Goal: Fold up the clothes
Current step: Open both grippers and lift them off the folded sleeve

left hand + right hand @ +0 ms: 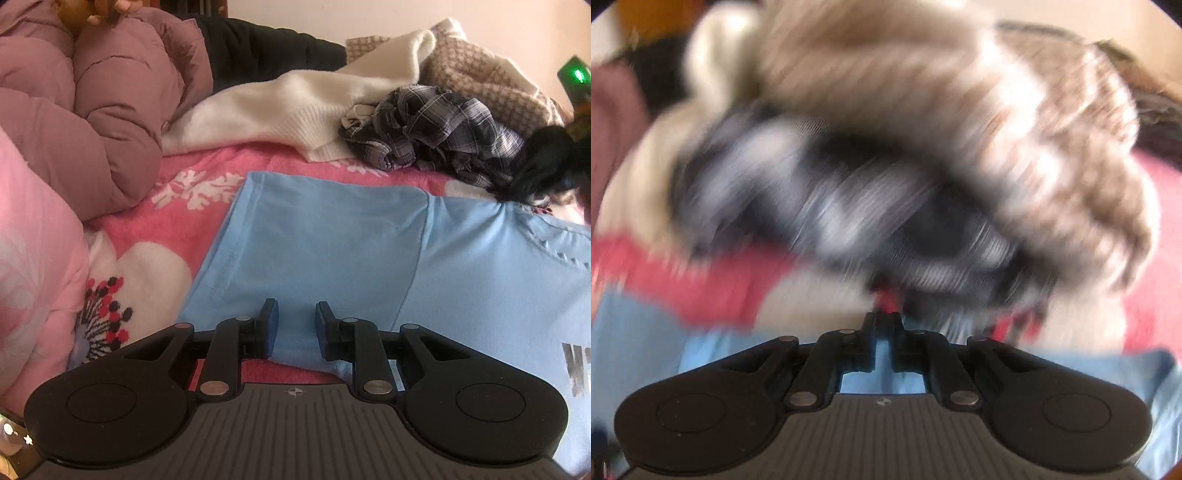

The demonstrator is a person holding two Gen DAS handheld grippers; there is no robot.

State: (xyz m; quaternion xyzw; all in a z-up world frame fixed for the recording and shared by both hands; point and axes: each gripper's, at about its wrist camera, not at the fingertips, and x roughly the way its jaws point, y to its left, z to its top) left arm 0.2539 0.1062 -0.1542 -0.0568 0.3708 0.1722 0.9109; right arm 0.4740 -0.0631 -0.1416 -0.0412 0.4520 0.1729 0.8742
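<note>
Blue tee (pixel 332 251) lies flat on the pink floral blanket (pixel 147 236), spread just ahead of the left tongs (pixel 295 328) and running off to their right. Left tongs hang over the tee's near hem, jaws partly apart, blue cloth showing in the gap; the pads don't look to be pressing it, so nothing held there. Beyond them, past the tee's far edge, sits the heap: white sweater (pixel 295 107) straight ahead, plaid shirt (pixel 436 129) to the right of it, beige knit (pixel 480 70) behind that, mauve puffer jacket (pixel 92 103) off to the left. Over to the right tongs (pixel 882 325), whose view is badly smeared. Their jaws are all but closed, with a thin strip of the blue tee (pixel 882 350) showing in the slit; whether they pinch it, I cannot tell. Plaid shirt (pixel 849 206) and beige knit (pixel 960 110) loom just ahead of them.
</note>
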